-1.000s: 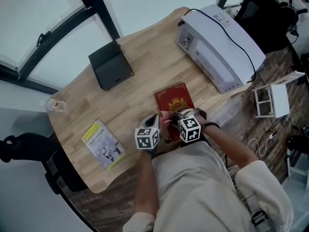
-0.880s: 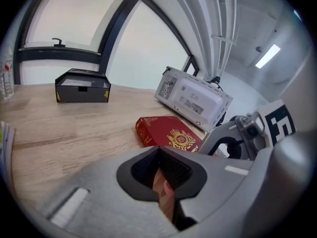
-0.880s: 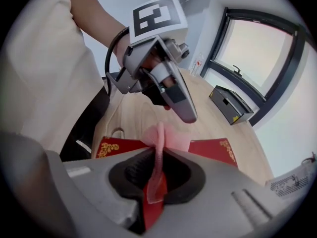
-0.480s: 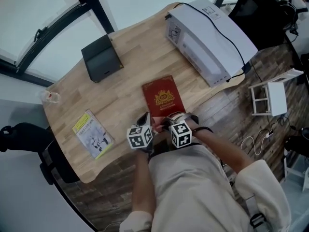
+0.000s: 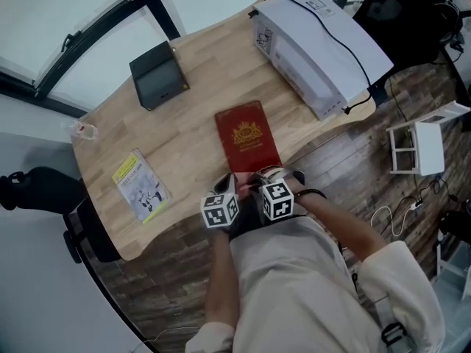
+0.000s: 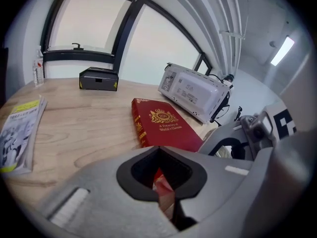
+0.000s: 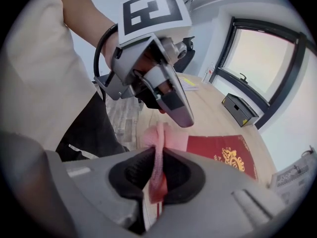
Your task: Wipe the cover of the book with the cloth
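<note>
A red book with a gold crest [image 5: 247, 137] lies flat on the wooden table [image 5: 191, 138], also seen as the book [image 6: 161, 123] and the book [image 7: 225, 155]. A small pink cloth [image 5: 247, 183] hangs at the book's near edge, close to the table's front edge. My left gripper [image 5: 231, 184] and my right gripper [image 5: 259, 179] face each other there, both shut on it. The cloth [image 6: 162, 182] sits pinched in the left jaws. The cloth [image 7: 158, 148] runs through the right jaws, with the left gripper [image 7: 171, 103] just beyond it.
A white appliance with a black cable [image 5: 313, 43] stands at the far right of the table. A black box [image 5: 158, 76] sits far left, a yellow booklet [image 5: 138, 187] near left, a small clear bottle [image 5: 83, 131] at the left edge. A white rack [image 5: 419, 147] stands on the floor.
Both grippers, with the cloth between them, have drawn back from over the book's near half to its near edge. More of the red cover shows now.
</note>
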`<state>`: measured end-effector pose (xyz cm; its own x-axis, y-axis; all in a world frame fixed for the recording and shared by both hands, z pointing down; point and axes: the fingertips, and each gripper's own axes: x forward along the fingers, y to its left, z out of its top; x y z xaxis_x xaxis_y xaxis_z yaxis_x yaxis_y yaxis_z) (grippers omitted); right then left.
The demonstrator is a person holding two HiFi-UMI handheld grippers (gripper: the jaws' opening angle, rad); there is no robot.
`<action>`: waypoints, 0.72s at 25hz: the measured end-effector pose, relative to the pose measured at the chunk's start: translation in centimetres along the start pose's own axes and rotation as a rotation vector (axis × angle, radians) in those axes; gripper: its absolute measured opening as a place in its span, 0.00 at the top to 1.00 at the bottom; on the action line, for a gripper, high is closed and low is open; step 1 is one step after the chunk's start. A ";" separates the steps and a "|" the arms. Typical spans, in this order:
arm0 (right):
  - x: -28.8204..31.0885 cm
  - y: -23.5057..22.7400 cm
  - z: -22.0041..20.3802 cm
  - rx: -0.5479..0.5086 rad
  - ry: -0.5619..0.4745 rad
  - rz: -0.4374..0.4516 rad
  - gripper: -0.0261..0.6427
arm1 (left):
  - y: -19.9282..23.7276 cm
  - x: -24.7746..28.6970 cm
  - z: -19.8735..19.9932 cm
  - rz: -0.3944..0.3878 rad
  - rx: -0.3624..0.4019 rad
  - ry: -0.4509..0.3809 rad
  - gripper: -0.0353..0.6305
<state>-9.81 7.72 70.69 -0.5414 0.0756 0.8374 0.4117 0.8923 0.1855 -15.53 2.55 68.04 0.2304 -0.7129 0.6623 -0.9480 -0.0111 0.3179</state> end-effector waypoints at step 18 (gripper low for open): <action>-3.1 -1.9 -6.0 0.084 0.079 -0.061 0.90 | -2.2 2.0 -1.4 -0.011 0.035 0.051 0.94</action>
<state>-4.54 3.16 70.85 -0.5026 -0.0128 0.8644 0.3151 0.9284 0.1969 -12.70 2.13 69.56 0.2513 -0.6762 0.6925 -0.9522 -0.0443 0.3022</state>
